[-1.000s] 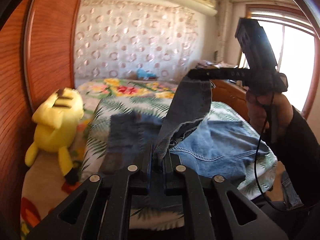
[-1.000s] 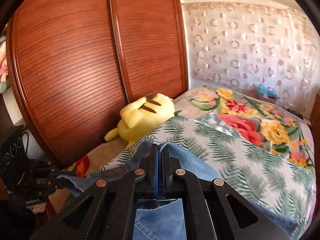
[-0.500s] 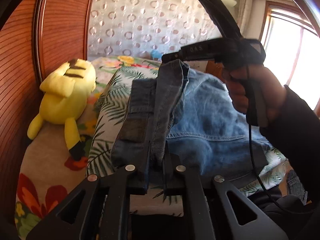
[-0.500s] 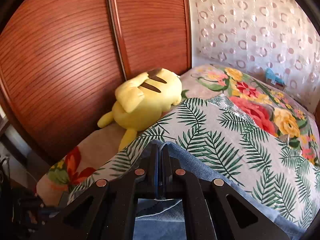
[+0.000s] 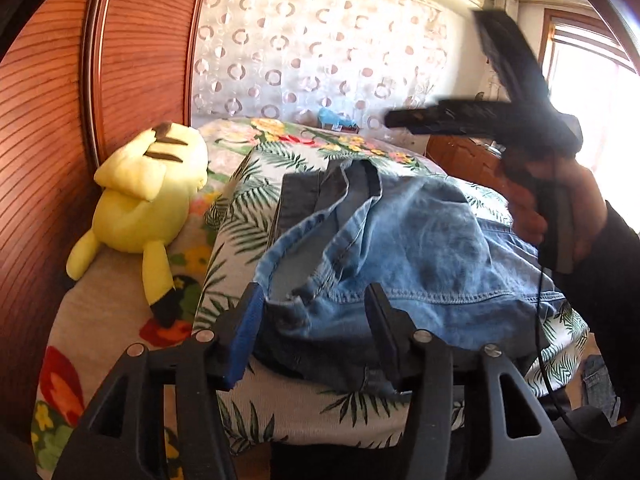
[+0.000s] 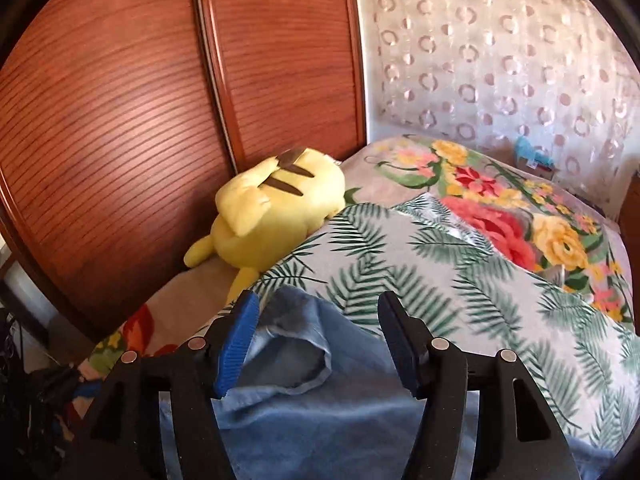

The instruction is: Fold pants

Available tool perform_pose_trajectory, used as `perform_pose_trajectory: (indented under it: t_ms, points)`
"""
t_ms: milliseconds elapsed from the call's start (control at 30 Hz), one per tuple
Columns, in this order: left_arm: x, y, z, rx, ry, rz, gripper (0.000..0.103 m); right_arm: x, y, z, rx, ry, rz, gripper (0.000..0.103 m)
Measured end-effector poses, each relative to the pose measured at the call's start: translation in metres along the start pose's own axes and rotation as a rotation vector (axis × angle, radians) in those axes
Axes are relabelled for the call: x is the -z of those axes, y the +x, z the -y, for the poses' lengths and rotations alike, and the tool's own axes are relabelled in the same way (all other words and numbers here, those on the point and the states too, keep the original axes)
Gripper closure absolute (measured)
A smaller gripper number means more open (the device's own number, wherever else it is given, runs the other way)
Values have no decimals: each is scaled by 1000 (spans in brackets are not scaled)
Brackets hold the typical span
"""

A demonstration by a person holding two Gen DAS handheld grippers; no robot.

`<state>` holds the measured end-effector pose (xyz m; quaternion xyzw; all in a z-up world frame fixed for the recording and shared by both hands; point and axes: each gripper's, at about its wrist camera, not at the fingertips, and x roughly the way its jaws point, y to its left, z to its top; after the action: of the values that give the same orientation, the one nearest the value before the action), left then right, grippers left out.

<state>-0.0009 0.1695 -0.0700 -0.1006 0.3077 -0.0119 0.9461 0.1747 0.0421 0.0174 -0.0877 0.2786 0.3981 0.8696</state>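
Wood-slatted wardrobe doors (image 5: 52, 128) and a circle-patterned curtain (image 5: 304, 60) are seen behind the bed in the left wrist view, where a palm-leaf blanket (image 5: 240, 224) is spread as the folding surface. The pants (image 5: 400, 248), blue denim, are laid in a loose heap on this blanket, with a darker band of cloth showing along the far edge and a stitched hem facing the camera. The left gripper (image 5: 314, 320) is held low at the near edge of the heap, its jaws spread wide and nothing pinched between them; the denim lies just beyond and between the fingers, apparently so that the fold can settle under its own weight. The right gripper (image 5: 390, 120) is raised above the far side of the pants, blurred, in the person's right hand (image 5: 560, 208); from this angle its jaw state cannot be told. A yellow plush toy (image 5: 144, 204) is propped against the wardrobe, well apart from the pants.

From the right wrist view, the same doors and curtain are shown, with a floral bedspread (image 6: 520, 216) beyond the leaf blanket. The right gripper's jaws are seen parted and empty, with a folded corner of denim (image 6: 296, 344) lying slack on the blanket below them. The fold looks rough, so smoothing is judged likely to be needed next
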Motion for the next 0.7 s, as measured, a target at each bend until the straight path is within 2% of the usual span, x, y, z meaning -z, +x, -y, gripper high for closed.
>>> perform_pose_trajectory:
  t_ms: [200,433,567,633,667,700]
  points:
    - [-11,14,6,12,53,12,50,56,-42,30,84,-9,13,39]
    - [-12,55,8,-8,67,-75,51,143,-64,67,173,62,-58,39]
    - [-9,71,5,-27,74,-114,51,173,-67,79,180,118,-87,39]
    - [-8,74,3,-31,64,-125,60,184,-69,81,182,141,-94,39]
    - [-7,76,0,-31,55,-130,70,186,-69,81,182,145,-97,39]
    - [-7,76,-2,-25,50,-131,75,190,-71,82,186,145,-100,39]
